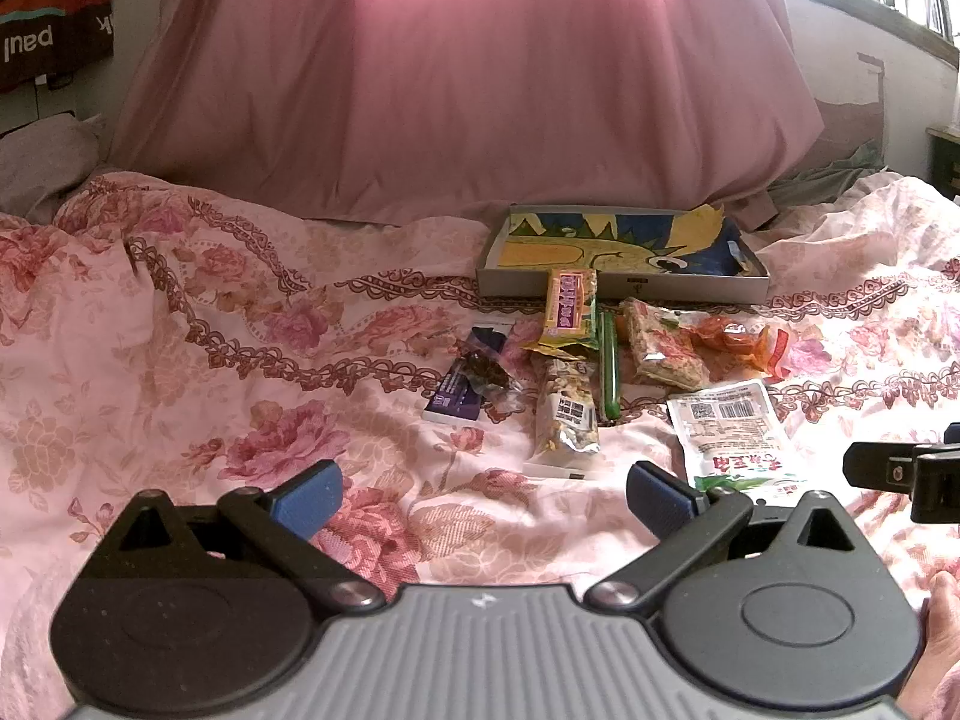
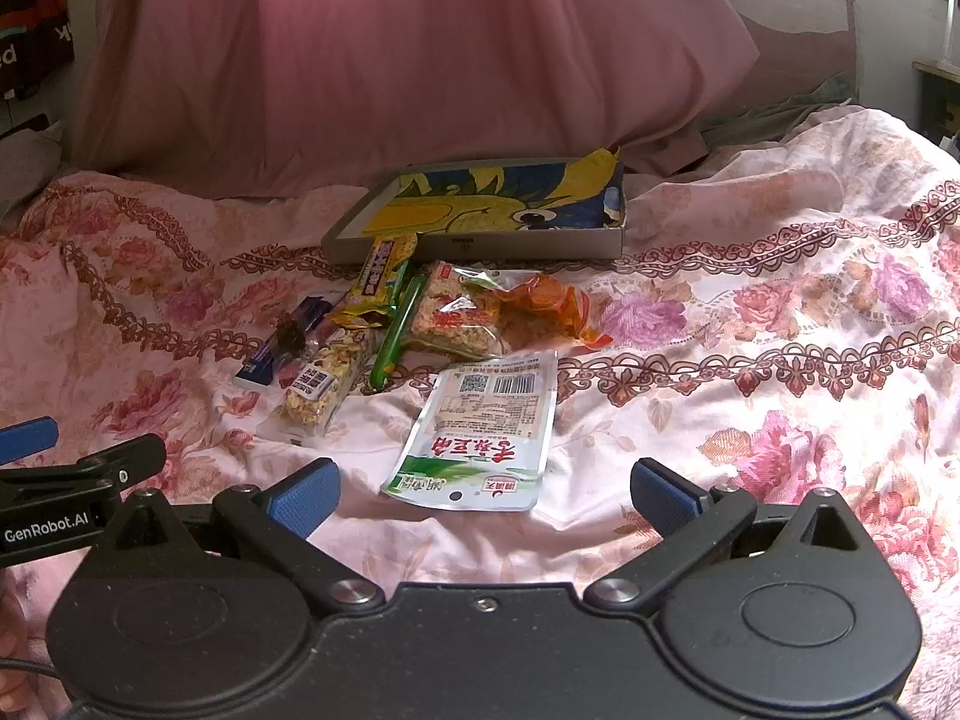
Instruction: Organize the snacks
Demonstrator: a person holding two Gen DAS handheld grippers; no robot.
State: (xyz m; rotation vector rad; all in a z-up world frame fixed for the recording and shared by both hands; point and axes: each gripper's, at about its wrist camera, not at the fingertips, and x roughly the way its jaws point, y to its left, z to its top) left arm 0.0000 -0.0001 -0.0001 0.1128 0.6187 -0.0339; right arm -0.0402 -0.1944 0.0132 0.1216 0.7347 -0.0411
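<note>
Several snacks lie on a floral bedspread before a shallow grey box (image 1: 624,287) (image 2: 474,247) lined with a yellow and blue picture. A white pouch (image 1: 729,435) (image 2: 480,429) lies nearest. Behind it are a clear nut bar (image 1: 567,414) (image 2: 321,387), a green stick (image 1: 611,366) (image 2: 396,327), a yellow pack (image 1: 570,306) (image 2: 378,279), a rice cracker pack (image 1: 657,342) (image 2: 459,315), an orange pack (image 1: 735,339) (image 2: 546,306) and a purple bar (image 1: 465,375) (image 2: 282,342). My left gripper (image 1: 483,495) is open and empty. My right gripper (image 2: 483,495) is open and empty, just short of the pouch.
A large pink pillow (image 1: 468,72) rises behind the box. The wrinkled bedspread (image 1: 180,330) spreads left and right of the snacks. A window sill (image 1: 870,0) is at the far right. The right gripper's finger shows at the edge of the left wrist view (image 1: 900,471).
</note>
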